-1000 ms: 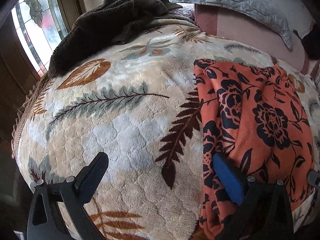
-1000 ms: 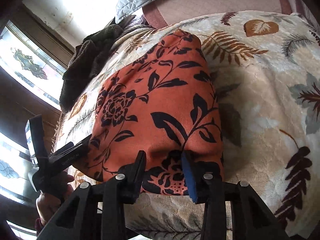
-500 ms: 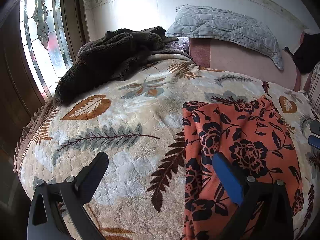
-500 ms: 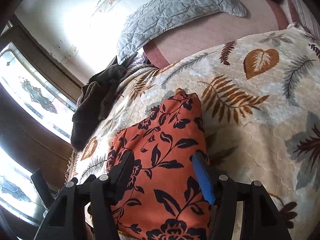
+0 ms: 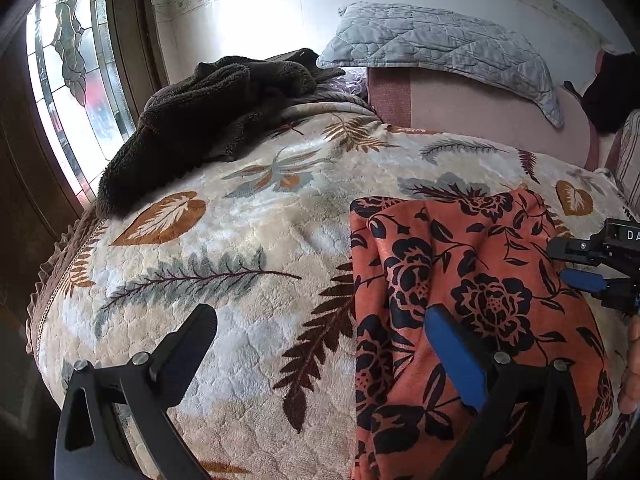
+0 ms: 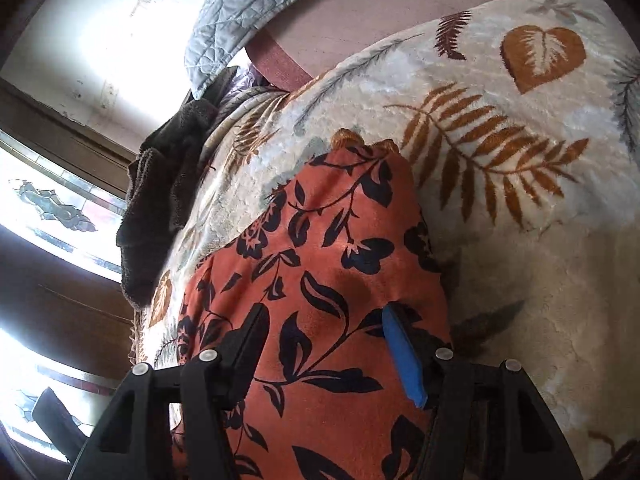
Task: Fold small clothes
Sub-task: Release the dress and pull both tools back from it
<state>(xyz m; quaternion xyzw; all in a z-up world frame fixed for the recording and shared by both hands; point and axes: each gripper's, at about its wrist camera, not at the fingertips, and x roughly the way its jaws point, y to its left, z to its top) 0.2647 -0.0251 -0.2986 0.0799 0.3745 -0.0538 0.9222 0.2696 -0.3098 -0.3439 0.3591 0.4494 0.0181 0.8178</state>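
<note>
An orange garment with a dark floral print [image 5: 460, 260] lies folded into a long strip on the leaf-patterned bed blanket [image 5: 248, 248]. My left gripper [image 5: 320, 314] stands wide open just above the bed; its blue pad [image 5: 452, 356] hovers over the garment's left part and its black finger is over bare blanket. My right gripper [image 6: 323, 312] is open over the near half of the garment [image 6: 320, 240], with the cloth below both fingers and nothing pinched. In the left wrist view the right gripper [image 5: 560, 260] reaches in from the right edge over the garment.
A dark brown fleece throw [image 5: 208, 112] is heaped at the far left corner of the bed. A grey quilted pillow [image 5: 440, 44] lies on a pink cushion [image 5: 480, 108] against the wall. A stained-glass window [image 5: 68, 80] is at the left, past the bed's frilled edge [image 5: 44, 280].
My right gripper's jaws, narrow at the garment's near edge a second ago, have widened and it has shifted along the cloth. The left gripper has lifted and tilted up, staying open.
</note>
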